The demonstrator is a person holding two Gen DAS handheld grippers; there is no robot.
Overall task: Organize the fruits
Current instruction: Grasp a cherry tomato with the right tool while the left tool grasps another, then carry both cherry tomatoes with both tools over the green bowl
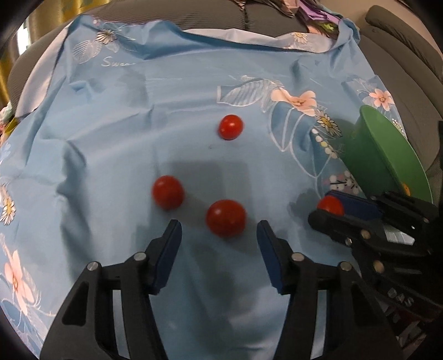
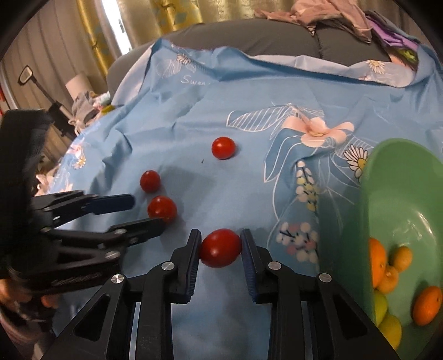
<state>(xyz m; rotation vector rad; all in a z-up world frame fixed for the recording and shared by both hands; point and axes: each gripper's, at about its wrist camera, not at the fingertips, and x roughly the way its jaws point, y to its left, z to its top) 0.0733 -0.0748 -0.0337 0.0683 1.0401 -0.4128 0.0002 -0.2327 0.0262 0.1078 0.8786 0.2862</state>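
Observation:
Several red tomatoes lie on a blue flowered cloth (image 1: 116, 133). My left gripper (image 1: 219, 235) is open, its jaws on either side of the near tomato (image 1: 226, 218); it also shows in the right wrist view (image 2: 148, 211) with that tomato (image 2: 162, 209). Another tomato (image 1: 167, 192) lies to its left and one (image 1: 231, 127) farther back. My right gripper (image 2: 220, 243) has its pads against both sides of a tomato (image 2: 220, 247) resting on the cloth; it shows in the left wrist view (image 1: 329, 210) too. A green bowl (image 2: 393, 177) stands at the right.
The bowl holds oranges (image 2: 427, 304) and yellow-green fruits (image 2: 390, 329). Grey cushions (image 2: 249, 36) with a heap of clothes (image 2: 346, 16) lie behind the cloth. Curtains (image 2: 177, 11) and clutter (image 2: 83, 105) stand at the far left.

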